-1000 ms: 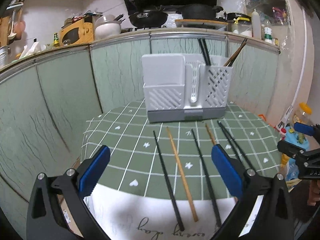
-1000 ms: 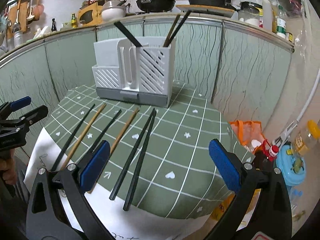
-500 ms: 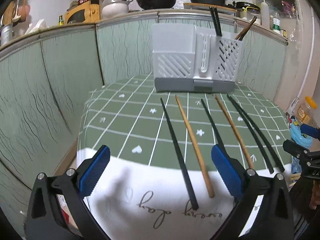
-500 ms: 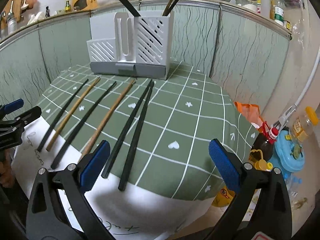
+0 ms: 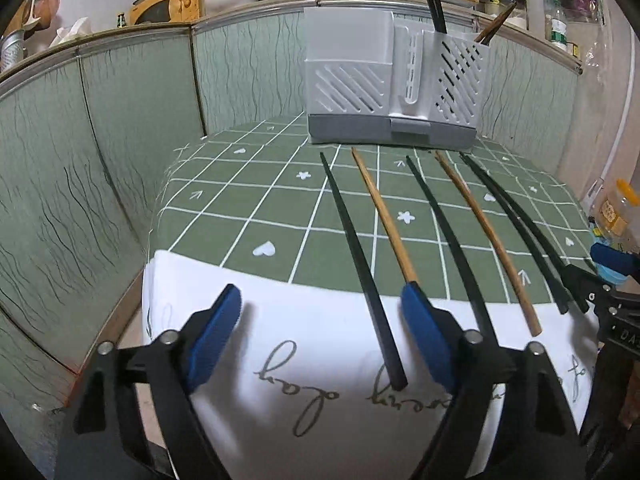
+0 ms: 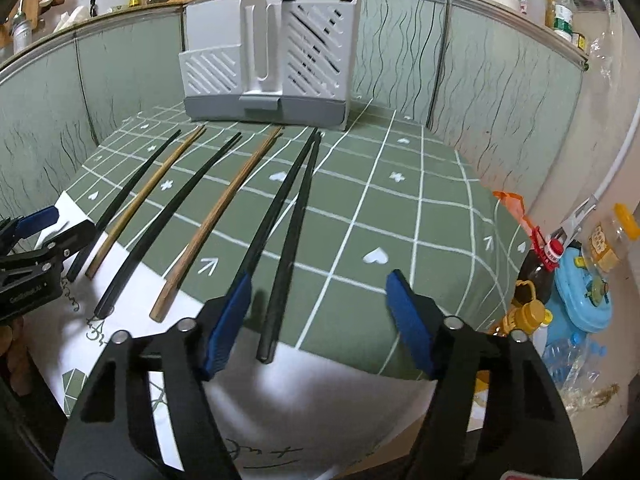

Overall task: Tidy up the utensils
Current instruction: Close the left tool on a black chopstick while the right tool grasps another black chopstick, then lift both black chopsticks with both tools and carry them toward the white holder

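Several black and wooden chopsticks lie side by side on the green checked tablecloth. Behind them stands a white and grey utensil holder with a few chopsticks upright in its right compartment. My left gripper hangs low over the table's front edge with its jaws closing. The near end of the leftmost black chopstick lies between them, untouched. My right gripper is closing too. The rightmost black chopstick ends between its pads with a gap on both sides. Each gripper shows at the edge of the other's view.
Green patterned panels wall the table at the back and left. A counter above them carries pots and bottles. Beside the table's right edge on the floor stand bottles, a jar and a blue plastic item. The cloth's white front hem bears script.
Both grippers have sunk toward the table's front edge and the chopsticks' near ends. Their jaws have narrowed since half a second ago. The chopsticks lie where they were.
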The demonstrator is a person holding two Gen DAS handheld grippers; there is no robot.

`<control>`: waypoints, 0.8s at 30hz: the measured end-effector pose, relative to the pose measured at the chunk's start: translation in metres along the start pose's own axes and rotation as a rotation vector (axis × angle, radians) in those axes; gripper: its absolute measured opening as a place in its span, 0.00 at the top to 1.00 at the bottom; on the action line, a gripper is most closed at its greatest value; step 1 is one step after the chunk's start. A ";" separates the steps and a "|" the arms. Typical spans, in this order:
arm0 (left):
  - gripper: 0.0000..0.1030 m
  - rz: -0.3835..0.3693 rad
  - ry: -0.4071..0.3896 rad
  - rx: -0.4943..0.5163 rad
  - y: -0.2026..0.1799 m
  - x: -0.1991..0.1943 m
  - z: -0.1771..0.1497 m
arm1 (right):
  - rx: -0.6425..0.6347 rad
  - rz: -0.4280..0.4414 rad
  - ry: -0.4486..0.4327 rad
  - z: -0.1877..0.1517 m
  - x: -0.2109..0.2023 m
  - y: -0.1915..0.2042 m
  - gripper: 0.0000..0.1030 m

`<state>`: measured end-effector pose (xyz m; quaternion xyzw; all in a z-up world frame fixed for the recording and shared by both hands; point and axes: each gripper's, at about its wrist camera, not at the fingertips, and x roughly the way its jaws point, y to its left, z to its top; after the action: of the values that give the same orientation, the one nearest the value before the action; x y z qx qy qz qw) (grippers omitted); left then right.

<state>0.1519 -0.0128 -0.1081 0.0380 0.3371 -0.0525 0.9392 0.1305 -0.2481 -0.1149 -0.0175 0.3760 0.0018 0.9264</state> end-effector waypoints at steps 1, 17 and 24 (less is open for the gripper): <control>0.35 -0.007 0.010 0.001 -0.001 0.002 -0.002 | 0.001 0.003 0.004 -0.001 0.001 0.001 0.47; 0.92 0.020 -0.024 -0.013 -0.009 0.000 -0.010 | 0.037 0.015 -0.017 -0.005 0.001 0.002 0.94; 0.92 0.007 -0.028 -0.038 -0.002 -0.010 0.000 | 0.046 0.021 -0.027 0.006 -0.009 -0.002 0.94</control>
<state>0.1441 -0.0142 -0.1021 0.0205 0.3247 -0.0433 0.9446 0.1286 -0.2499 -0.1047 0.0078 0.3636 0.0029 0.9315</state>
